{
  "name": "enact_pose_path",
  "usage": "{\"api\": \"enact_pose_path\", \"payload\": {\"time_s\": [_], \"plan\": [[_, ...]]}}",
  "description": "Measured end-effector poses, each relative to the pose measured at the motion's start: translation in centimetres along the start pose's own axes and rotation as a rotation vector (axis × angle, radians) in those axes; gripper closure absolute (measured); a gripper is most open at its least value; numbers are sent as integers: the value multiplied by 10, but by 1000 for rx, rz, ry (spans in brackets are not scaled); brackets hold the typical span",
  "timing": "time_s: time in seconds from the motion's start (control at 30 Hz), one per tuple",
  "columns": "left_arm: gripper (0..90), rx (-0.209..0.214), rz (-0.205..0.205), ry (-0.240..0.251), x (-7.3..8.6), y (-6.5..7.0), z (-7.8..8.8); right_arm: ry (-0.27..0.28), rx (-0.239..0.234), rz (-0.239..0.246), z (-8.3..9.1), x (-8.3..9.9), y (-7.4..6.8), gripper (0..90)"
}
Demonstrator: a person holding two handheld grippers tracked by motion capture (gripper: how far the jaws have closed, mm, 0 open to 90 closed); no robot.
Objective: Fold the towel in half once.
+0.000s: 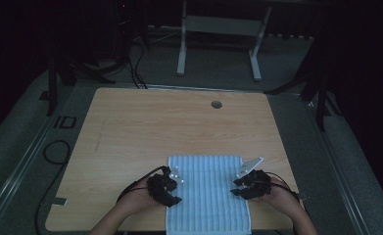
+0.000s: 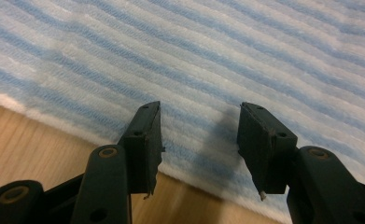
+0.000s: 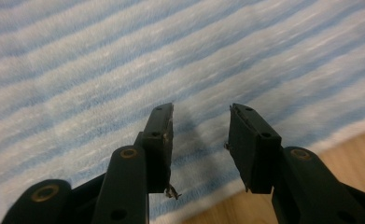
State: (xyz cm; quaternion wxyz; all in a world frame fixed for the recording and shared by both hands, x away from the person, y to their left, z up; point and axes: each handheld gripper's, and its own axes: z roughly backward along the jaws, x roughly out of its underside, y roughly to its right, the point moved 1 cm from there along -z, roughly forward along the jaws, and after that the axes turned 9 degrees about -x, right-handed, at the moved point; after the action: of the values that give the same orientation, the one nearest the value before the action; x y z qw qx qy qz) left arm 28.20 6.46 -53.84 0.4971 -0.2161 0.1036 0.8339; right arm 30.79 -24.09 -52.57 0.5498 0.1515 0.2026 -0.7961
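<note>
A blue-and-white striped towel [image 1: 207,193] lies flat on the near centre of the wooden tabletop [image 1: 145,127], its near end reaching the tabletop's near edge. The left gripper [image 1: 172,186] sits at the towel's left edge, jaws spread wide with nothing between them; in the left gripper view [image 2: 200,140] they stand over the towel's hem [image 2: 54,122]. The right gripper [image 1: 241,183] sits at the towel's right edge, jaws parted and empty, above the striped cloth [image 3: 124,70] in the right gripper view [image 3: 201,140]. A round cable hole [image 1: 216,104] lies at the far side.

towel [image 1: 208,196]: near end cut off by bottom edge | forearms [image 1: 111,224]: cropped
</note>
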Motion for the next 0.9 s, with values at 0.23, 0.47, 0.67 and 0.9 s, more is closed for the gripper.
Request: {"api": "enact_pose_path", "payload": {"time_s": [0.23,0.47,0.67,0.9], "plan": [[500,-11,7,5,-4,-10,-3,-24,1,7,-11,-5,13,598],[499,-14,15,8,-10,-22,-6,-11,4,-21,-12,-11,30,590],[499,-27,33,1,-16,-36,-10,6,3,-48,-13,-15,42,589],[497,-70,52,23,-25,-49,6,87,-22,-69,4,-17,50,550]]}}
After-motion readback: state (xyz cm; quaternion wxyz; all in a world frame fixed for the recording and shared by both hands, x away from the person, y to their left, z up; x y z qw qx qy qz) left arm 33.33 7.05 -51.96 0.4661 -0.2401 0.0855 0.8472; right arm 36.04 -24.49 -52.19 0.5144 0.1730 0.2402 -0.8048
